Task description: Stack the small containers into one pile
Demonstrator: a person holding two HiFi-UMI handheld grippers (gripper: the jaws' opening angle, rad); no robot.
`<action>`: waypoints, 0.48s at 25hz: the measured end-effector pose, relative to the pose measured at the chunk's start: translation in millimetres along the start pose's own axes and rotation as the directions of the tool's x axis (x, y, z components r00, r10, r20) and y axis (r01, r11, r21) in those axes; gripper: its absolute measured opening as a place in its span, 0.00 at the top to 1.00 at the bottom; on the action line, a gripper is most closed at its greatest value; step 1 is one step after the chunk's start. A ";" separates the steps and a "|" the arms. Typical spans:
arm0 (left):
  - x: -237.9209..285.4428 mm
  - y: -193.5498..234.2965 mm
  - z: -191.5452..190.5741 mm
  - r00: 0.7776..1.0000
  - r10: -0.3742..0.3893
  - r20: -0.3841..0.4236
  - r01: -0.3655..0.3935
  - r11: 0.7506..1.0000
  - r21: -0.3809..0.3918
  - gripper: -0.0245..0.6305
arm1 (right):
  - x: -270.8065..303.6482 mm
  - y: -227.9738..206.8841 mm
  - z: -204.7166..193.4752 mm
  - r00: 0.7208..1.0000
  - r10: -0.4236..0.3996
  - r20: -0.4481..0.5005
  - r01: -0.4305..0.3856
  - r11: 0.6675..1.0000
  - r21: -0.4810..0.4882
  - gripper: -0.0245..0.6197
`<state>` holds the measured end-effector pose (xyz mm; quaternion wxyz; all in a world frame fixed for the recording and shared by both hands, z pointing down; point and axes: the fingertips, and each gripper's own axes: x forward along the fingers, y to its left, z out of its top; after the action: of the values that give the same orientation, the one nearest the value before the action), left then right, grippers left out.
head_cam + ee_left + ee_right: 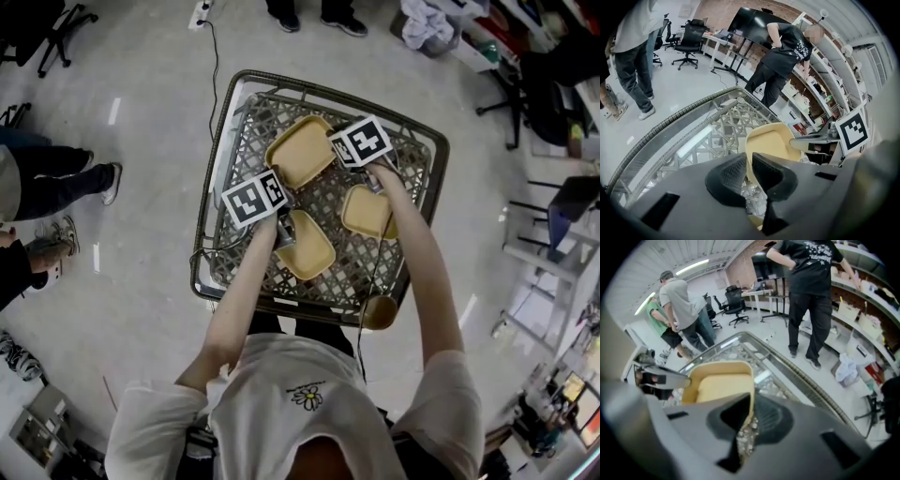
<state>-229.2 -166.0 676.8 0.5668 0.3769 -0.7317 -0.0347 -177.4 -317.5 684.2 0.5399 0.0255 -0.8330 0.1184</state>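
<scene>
Clamped narrowly on rims: left gripper [749, 172] on the nearer container [307, 251], right gripper [752, 417] on the right container [364, 212] just beside it; third container [300, 150] beyond both in the wire basket [417, 173].

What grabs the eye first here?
On a lattice table, the left tongs pinch the rim of the near container, and the right tongs pinch the rim of the right container. The far container, tan like both, lies untouched. A bystander stands beyond the table.
</scene>
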 end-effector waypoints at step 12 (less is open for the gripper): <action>-60.9 -36.3 64.7 0.978 -0.118 0.174 0.102 0.990 0.098 0.90 | -99.8 17.5 49.3 0.961 -0.113 0.253 0.097 0.993 0.073 0.90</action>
<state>-261.6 -180.3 587.6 0.4783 0.4371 -0.7587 -0.0676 -182.9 -320.1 571.6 0.4319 0.1010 -0.8895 0.1103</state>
